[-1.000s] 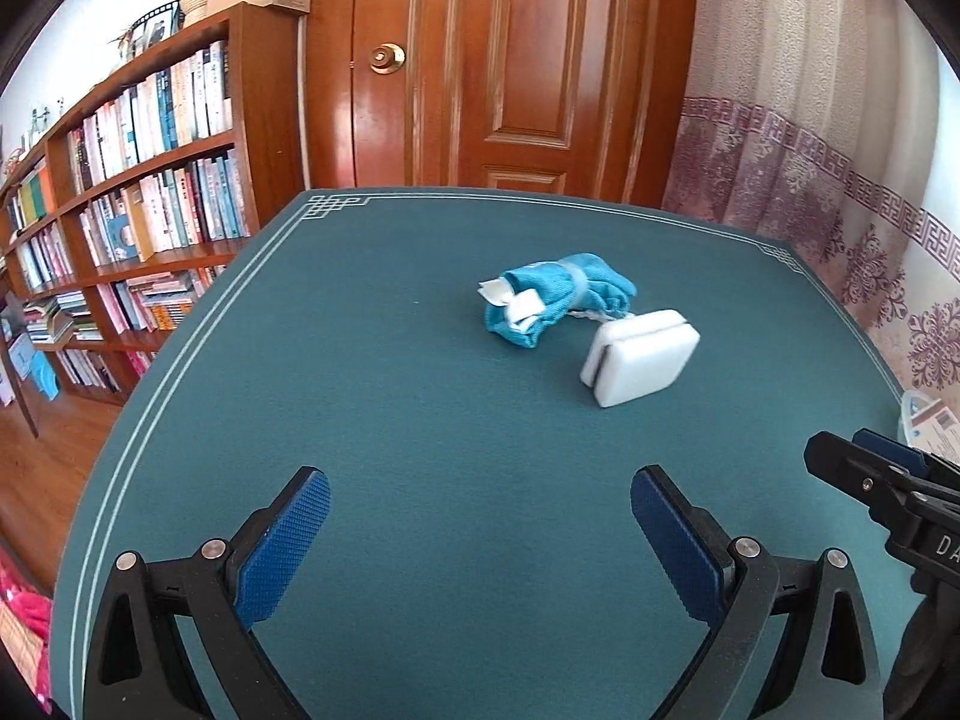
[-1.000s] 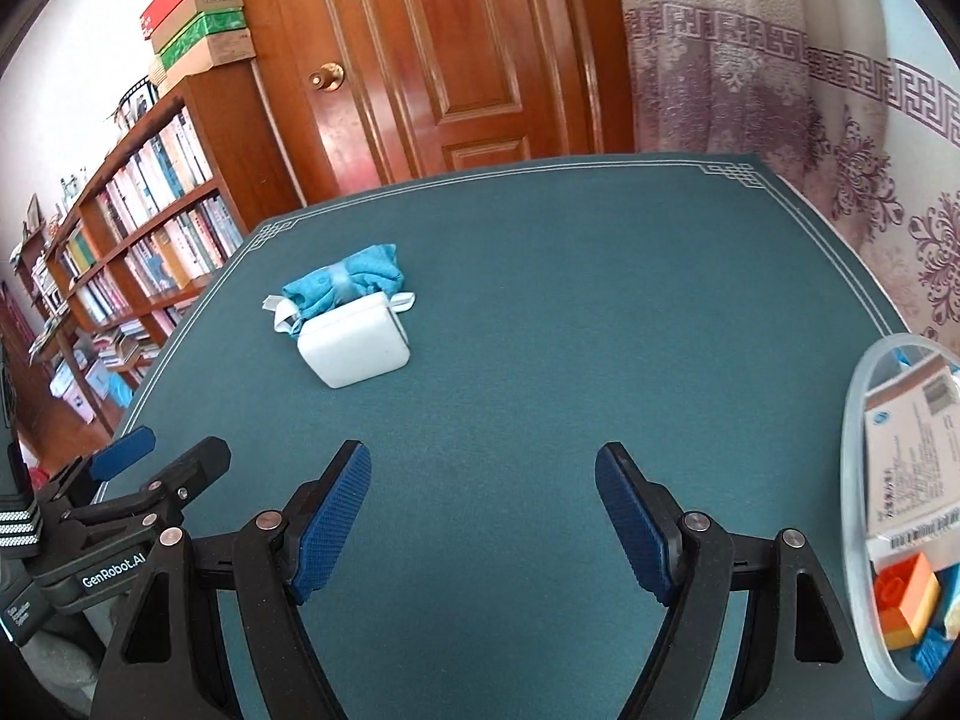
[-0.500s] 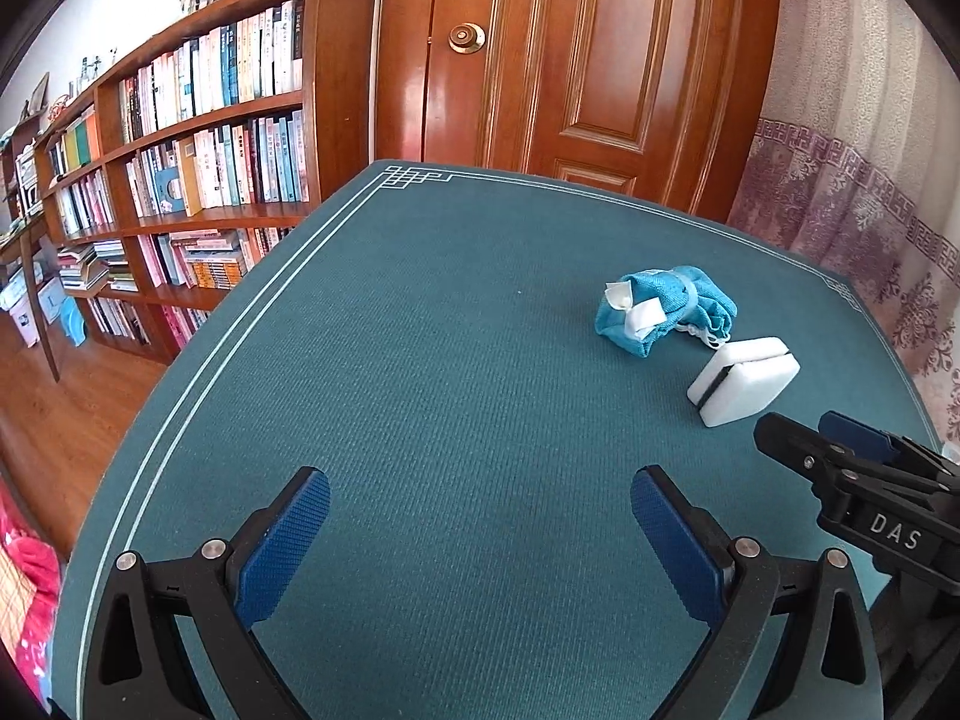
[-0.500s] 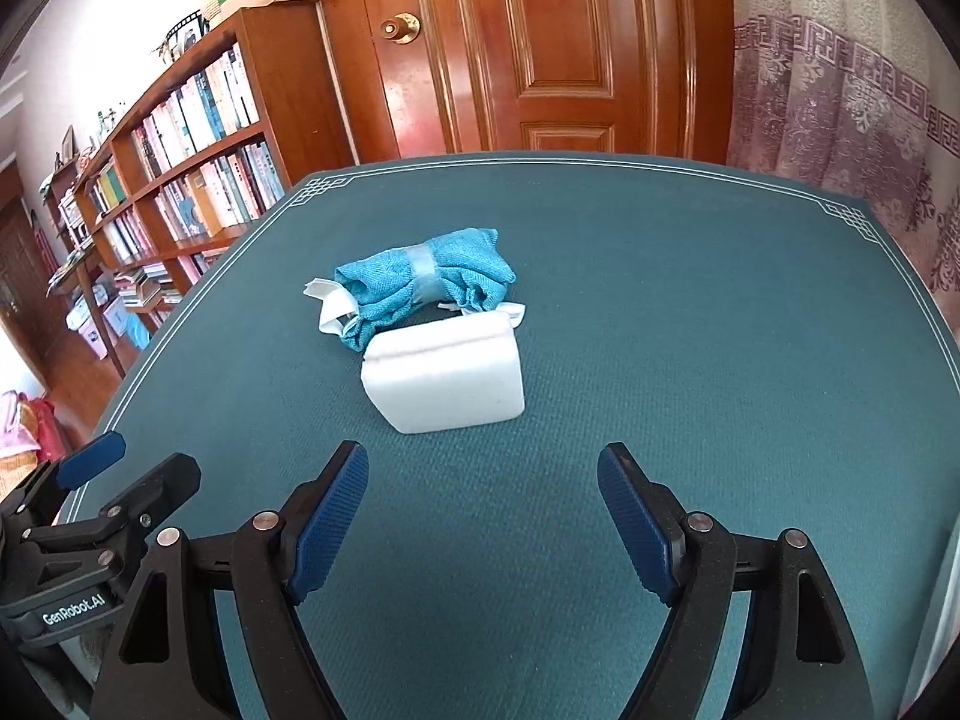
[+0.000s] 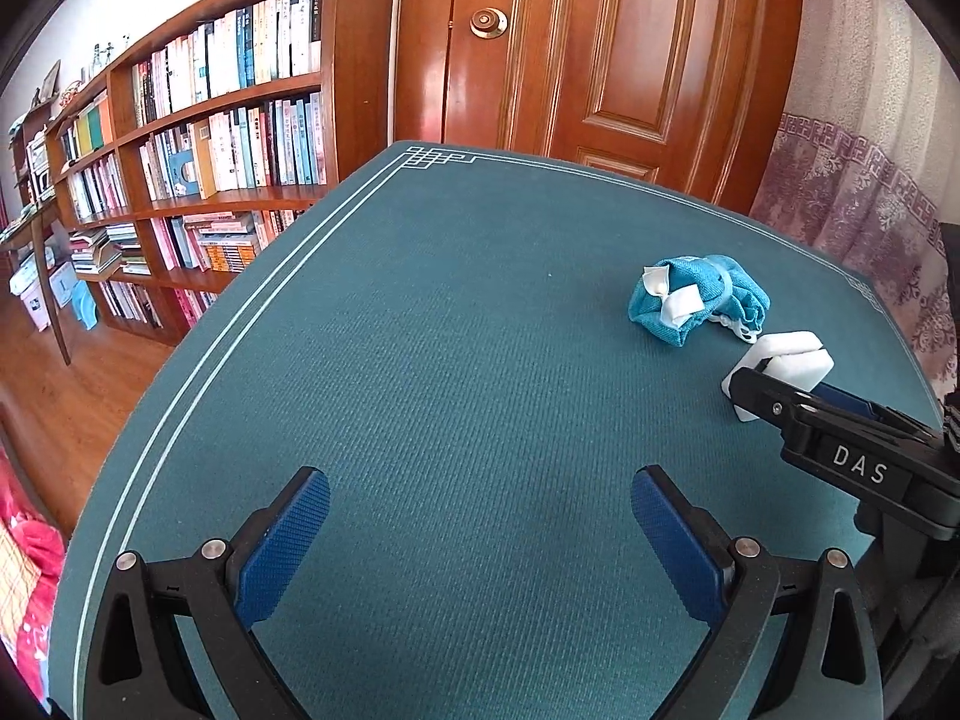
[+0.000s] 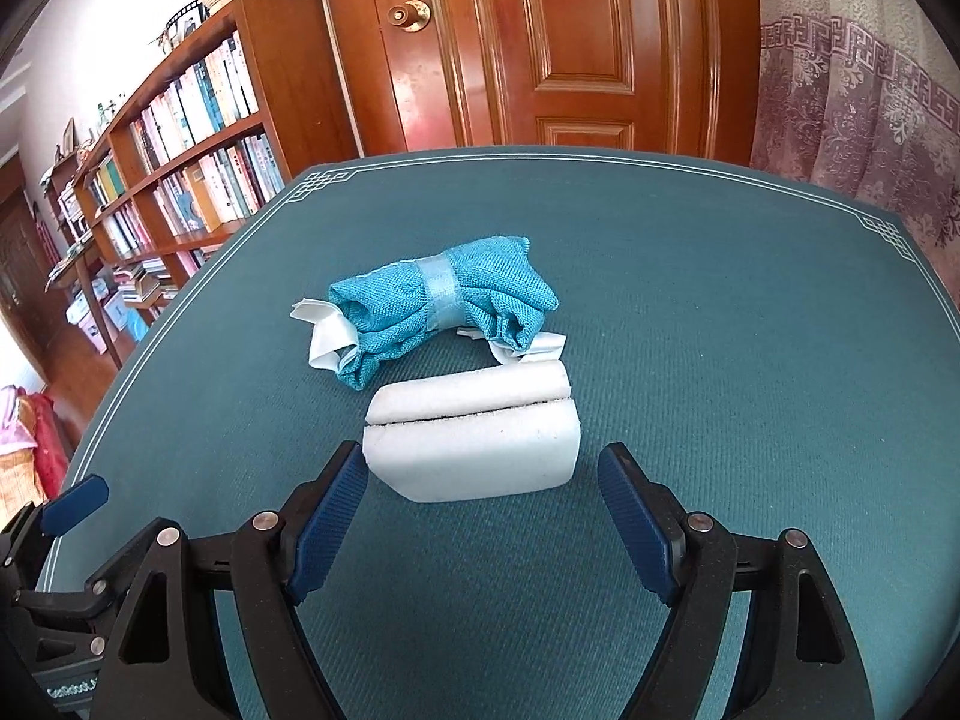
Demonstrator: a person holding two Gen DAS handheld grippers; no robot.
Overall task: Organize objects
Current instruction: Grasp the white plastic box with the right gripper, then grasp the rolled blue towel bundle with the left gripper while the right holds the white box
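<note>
The right gripper (image 6: pixel 480 480), black-framed with blue ribbed pads, has its jaws spread wide and clamped on nothing; its tips sit at either lower corner of a white rectangular foam sponge (image 6: pixel 474 438) with a slit running along its top, the left pad right by the sponge's corner and the right pad a little clear of it. The sponge lies flat on the teal woven tablecloth with a white line border (image 6: pixel 720 300). Just behind the sponge lies a rolled turquoise cloth bundle (image 6: pixel 444 300) bound round its middle with clear tape, white tags sticking out at both ends — bundle and sponge are close, whether touching I cannot tell. The left gripper (image 5: pixel 480 534), of the same make, hangs over a bare stretch of the cloth with its jaws also wide apart and empty, well to the left of both objects. In its view the bundle and sponge appear at far right, the sponge partly hidden by the right gripper's black finger — behind the table stand a wooden bookshelf packed with books (image 5: pixel 228 120) and a panelled wooden door (image 6: pixel 540 42)
</note>
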